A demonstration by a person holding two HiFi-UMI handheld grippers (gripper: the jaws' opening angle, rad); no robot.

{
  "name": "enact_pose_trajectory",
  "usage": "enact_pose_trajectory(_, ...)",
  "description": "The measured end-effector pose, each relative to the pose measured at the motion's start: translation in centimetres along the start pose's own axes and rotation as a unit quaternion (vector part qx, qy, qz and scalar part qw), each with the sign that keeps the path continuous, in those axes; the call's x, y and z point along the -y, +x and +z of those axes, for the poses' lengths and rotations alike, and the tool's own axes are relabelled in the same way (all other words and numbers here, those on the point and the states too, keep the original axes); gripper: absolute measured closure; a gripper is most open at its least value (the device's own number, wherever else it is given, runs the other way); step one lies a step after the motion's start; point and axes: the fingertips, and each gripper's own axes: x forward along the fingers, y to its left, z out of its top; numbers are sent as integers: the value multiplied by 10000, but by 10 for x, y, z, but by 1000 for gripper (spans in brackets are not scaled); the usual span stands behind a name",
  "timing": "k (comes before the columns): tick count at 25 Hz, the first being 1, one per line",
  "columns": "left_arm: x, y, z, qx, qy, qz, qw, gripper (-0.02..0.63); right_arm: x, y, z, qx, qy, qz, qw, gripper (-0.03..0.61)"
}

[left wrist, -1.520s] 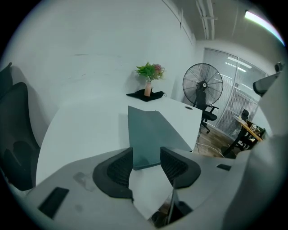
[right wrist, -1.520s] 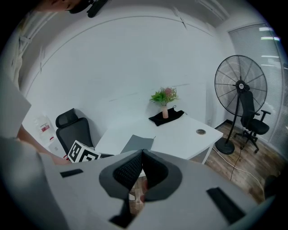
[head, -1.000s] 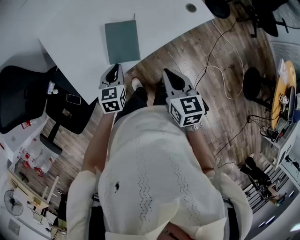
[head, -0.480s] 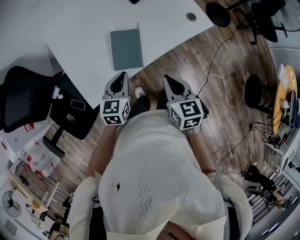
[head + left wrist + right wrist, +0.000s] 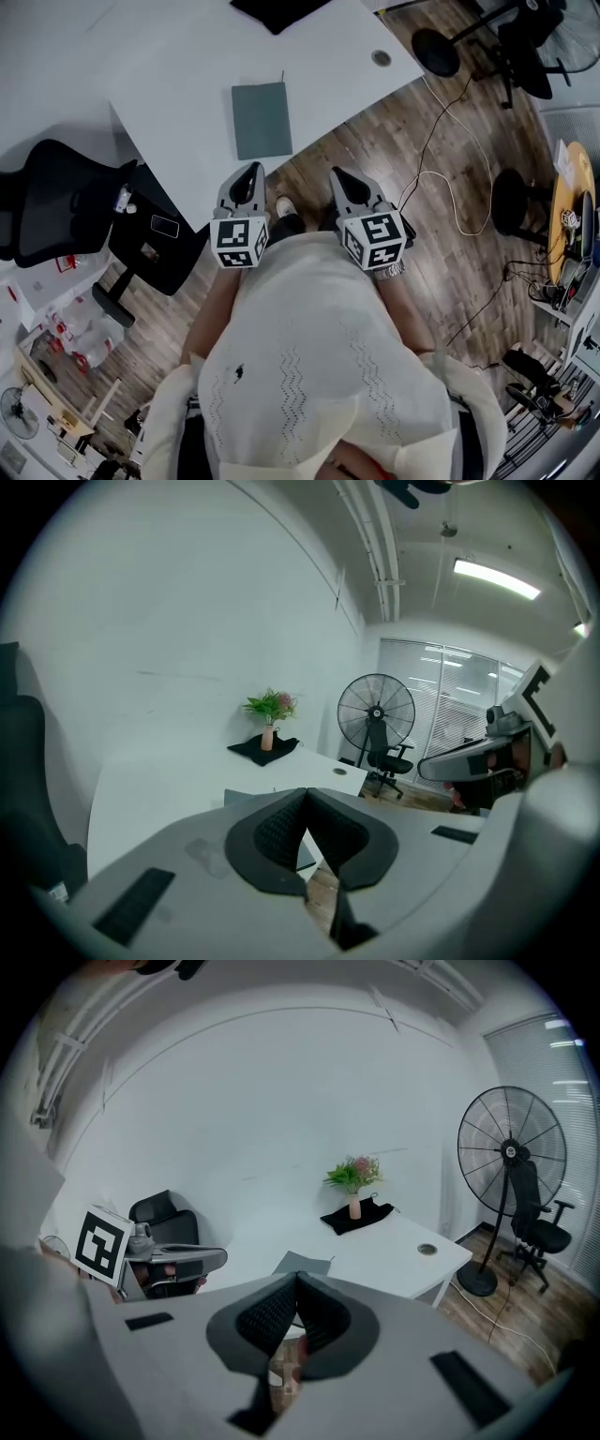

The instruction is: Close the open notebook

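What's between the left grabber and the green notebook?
Between the left gripper and the notebook lies only bare white table, plain in the head view.

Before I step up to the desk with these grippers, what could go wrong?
The notebook lies flat on the desk as one grey-green rectangle and looks closed already; flipping its cover would open it.
The left gripper and right gripper both have their jaws together, so they would likely push the notebook rather than grasp it.
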Motion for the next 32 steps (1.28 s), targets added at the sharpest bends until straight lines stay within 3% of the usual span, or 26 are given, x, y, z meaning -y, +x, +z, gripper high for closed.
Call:
enact_pose_trajectory(7,6,-11,34,416,202,-18,9989,601,6,-12,24,303,-55,-92,9995,577)
enact_pose_trajectory(16,12,-34,118,1348,475,29,9897,601,9,-39,98,1132,-349,-139,9929,577)
enact_pose_trajectory(24,14,-60,170,1915,663,50,9792,601,-8,-66,154,1647,-687,161,9838,577)
enact_pose_trajectory(32,11,-80,201,2309,644,96,9708,601,-11,-85,188,2105,-494,360,9757,578)
